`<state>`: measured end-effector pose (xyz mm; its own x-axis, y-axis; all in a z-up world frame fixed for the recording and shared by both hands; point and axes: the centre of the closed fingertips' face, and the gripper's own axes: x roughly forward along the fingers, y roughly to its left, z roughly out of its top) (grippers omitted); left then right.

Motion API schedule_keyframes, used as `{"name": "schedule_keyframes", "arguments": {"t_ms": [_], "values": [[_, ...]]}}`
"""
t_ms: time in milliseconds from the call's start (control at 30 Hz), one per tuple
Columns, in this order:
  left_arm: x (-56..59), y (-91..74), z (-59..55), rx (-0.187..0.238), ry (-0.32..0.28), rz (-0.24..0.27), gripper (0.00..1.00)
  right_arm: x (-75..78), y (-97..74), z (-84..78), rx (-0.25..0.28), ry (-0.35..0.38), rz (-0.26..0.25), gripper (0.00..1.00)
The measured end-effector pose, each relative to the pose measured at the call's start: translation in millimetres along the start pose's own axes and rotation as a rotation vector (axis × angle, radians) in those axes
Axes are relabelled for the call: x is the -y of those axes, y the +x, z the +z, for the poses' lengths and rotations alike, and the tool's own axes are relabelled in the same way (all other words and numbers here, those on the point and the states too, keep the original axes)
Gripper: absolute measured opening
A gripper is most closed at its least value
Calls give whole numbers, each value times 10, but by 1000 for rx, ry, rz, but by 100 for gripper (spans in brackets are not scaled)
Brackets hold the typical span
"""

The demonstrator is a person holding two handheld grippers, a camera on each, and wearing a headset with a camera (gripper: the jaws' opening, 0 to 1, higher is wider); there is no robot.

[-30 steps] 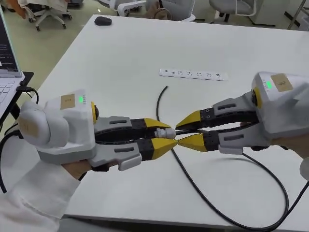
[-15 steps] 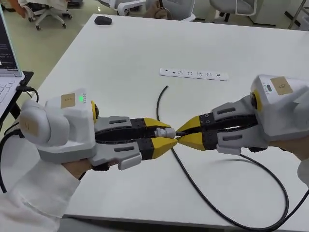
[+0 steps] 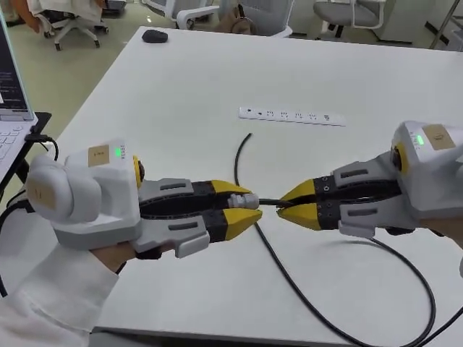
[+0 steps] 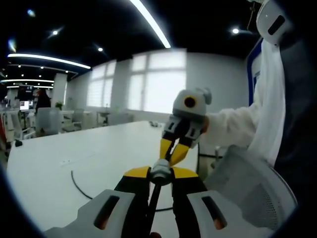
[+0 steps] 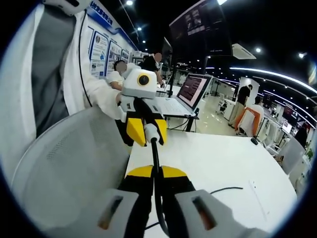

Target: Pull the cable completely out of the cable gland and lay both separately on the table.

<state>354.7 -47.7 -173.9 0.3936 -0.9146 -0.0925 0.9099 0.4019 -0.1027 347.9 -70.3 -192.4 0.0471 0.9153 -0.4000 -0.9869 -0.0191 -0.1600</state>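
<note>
The grey cable gland sits between the yellow tips of my left gripper, which is shut on it. A black cable runs out of the gland to my right gripper, which is shut on the cable a short gap away. The rest of the cable lies curved on the white table. In the left gripper view the gland is clamped in my left gripper, with the right gripper just beyond. In the right gripper view the cable leads from my right gripper to the gland.
A white power strip lies at mid-table behind the grippers. A black mouse rests at the far left corner. A laptop stands off the table's left side. Office chairs stand beyond the far edge.
My right gripper has moved right, away from the left one. A short stretch of black cable now shows between the gland and the right tips. The left gripper stays put.
</note>
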Motion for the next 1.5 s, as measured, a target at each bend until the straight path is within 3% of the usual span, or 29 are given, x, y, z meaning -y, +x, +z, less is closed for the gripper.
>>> {"name": "schedule_keyframes", "arguments": {"t_ms": [467, 1067, 1167, 1267, 1500], "values": [[-49, -16, -1, 3, -7, 19, 17, 32, -222, -168, -9, 60, -53, 3], [45, 4, 10, 6, 14, -15, 17, -12, -189, -264, -50, 55, -54, 5], [68, 14, 2, 3, 15, -25, 17, 2, -158, -283, -59, 54, -70, 11], [72, 14, -8, -1, 11, -27, 17, 13, -141, -217, -33, 60, -77, 17], [86, 29, -54, -21, 2, -37, 17, -17, -72, 76, 55, 56, -58, 17]]}}
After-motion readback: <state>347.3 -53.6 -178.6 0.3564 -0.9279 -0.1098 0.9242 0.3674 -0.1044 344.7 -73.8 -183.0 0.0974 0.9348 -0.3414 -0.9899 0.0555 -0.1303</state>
